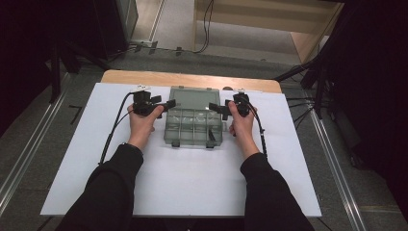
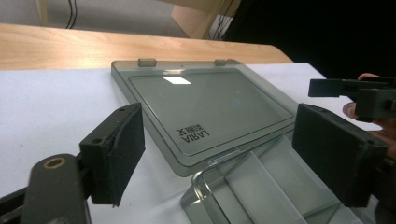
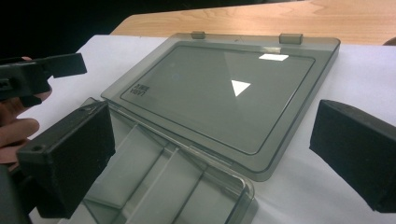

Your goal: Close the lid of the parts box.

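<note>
2 grippers flank a clear organizer box [image 1: 193, 126] lying open at centre frame on the white table sheet [image 1: 183, 183]. Its lid [image 1: 192, 99] lies flat behind the compartments. The left gripper [image 1: 169, 104] and right gripper [image 1: 215, 108] point inward at the hinge line, jaws spread and grasping nothing.

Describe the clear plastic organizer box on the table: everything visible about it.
The organizer box is smoky, see-through plastic and lies open on the white sheet. Its lid is folded back flat toward the far edge, with two small tabs on its far rim and a printed mark near one corner. The tray is split by dividers into compartments that look empty, with two dark latches on the near edge. The left gripper and right gripper flank it, jaws open; nothing visibly grips it.
</note>
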The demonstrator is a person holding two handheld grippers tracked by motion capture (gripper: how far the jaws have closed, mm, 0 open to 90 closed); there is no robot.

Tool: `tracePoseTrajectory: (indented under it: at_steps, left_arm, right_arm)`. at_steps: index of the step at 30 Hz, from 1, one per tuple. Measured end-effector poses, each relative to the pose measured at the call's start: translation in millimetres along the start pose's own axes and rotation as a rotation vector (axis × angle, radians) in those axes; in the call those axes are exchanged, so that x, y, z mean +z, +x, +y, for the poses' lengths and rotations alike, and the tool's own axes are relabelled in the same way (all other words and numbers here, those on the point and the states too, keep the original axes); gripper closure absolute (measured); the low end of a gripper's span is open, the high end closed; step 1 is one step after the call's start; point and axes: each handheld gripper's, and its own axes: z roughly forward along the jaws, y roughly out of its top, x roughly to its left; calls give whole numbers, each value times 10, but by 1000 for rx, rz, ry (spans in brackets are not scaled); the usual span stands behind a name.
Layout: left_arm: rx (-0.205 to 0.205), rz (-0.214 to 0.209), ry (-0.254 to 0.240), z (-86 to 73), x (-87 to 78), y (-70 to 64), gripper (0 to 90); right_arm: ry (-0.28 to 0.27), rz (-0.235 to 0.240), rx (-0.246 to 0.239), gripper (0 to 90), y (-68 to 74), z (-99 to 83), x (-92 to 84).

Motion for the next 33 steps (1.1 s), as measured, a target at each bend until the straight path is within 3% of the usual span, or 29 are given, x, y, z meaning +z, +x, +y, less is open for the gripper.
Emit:
tracePoseTrajectory:
  at_steps: [3,5,13,17,20,24,33]
  left_arm:
    - [-16,14,15,-15,60,8,205]
    - [-26,20,24,-22,95,17,220]
    - [-68,23,39,-52,207,42,289]
    - [-71,26,63,-68,275,28,302]
    - [-74,52,76,-61,313,4,302]
    - [-87,64,110,-57,350,17,306]
    - [-98,79,110,-58,378,13,307]
  right_arm:
    - [6,10,15,0,-33,8,34]
    - [7,2,28,60,-44,11,55]
    - [51,-9,79,127,-125,7,165]
    - [80,-33,78,152,-121,8,236]
    - [90,-49,89,162,-129,7,263]
    - [90,-47,97,183,-162,1,280]
    - [93,-46,124,208,-200,-13,304]
